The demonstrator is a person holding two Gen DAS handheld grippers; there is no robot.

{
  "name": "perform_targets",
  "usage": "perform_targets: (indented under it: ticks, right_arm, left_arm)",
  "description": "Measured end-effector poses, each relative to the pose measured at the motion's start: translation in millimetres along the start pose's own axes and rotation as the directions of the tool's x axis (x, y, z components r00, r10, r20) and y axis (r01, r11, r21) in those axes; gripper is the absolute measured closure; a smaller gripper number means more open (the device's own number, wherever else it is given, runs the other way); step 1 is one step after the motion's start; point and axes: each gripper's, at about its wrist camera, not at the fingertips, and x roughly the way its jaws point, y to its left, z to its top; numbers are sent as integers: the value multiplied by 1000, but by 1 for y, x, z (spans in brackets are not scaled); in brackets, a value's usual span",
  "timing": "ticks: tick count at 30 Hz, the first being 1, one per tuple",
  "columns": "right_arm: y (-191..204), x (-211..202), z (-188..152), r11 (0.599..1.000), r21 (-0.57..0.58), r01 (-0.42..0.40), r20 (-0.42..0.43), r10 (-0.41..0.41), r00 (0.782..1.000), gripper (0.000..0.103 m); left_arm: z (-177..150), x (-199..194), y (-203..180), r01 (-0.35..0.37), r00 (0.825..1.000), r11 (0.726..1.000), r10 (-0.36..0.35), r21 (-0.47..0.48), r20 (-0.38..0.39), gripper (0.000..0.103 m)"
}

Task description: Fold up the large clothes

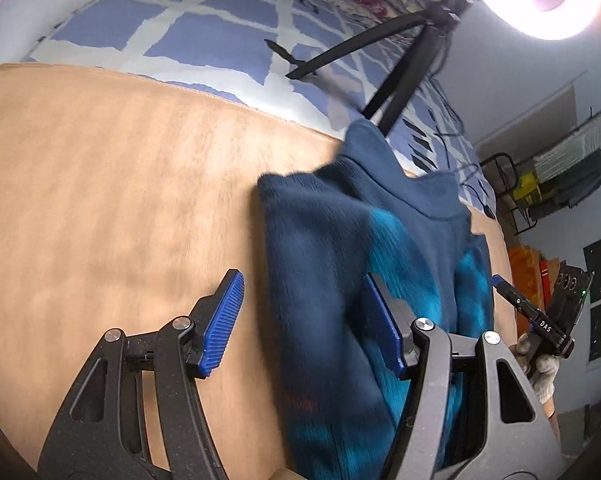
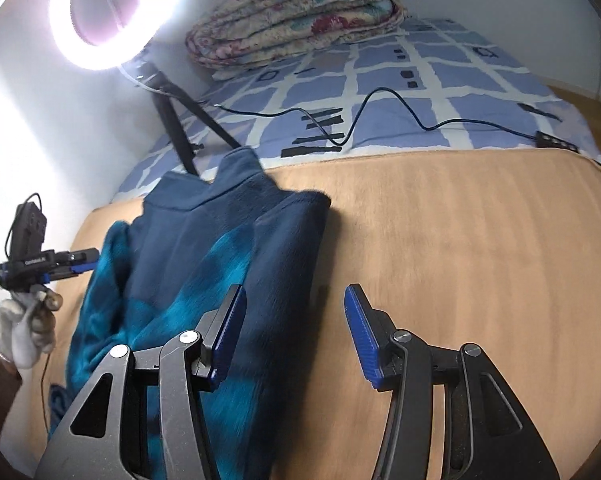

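Nearest in the left wrist view, the left claw [image 1: 302,324] stands wide open with nothing between its blue pads; one pad hovers over bare blanket, the other over the garment. In the right wrist view the right claw [image 2: 294,332] is likewise spread wide and holds nothing, its left pad above the cloth and its right pad above the blanket.

The dark blue fleece sweater [image 2: 204,264] with teal patches lies folded into a long narrow strip on the tan blanket [image 2: 460,248]. Its long axis runs from near to far, with the collar at the far end pointing toward the far wall. In the right wrist view it sits left of centre; in the left wrist view it sits right of centre.

Beyond the blanket's far edge the bed shows a blue-and-white checked sheet [image 2: 420,80], crossed by a black cable [image 2: 380,96]. A black tripod [image 2: 176,128] stands on it just behind the collar, carrying a lit ring light [image 2: 112,12]. Farthest back, a folded floral quilt [image 2: 296,12] rests against the pale wall.
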Motion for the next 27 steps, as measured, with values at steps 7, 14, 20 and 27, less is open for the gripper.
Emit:
perform_targets:
  ticks: [7,14,20,27]
  right_arm:
    - [-12,46,24,998,43,-48,-7,48,999,53]
    - [2,68,39,997,-4,-78,-20,78,997,51]
    - [16,69,40,997,-69,-23,-24,21,999,93]
    - [37,41,40,988,-151,26,48,-19,999,95]
  left_arm:
    - [25,24,-5,-25,1000,998,24,60,15,40]
    - [26,44,-36,-112,994,967,106,231,37,43]
    - [15,45,-53,-138,990,943,121,303,74,86]
    - [-1,25,-75,-221,970,907,167,359,175,89]
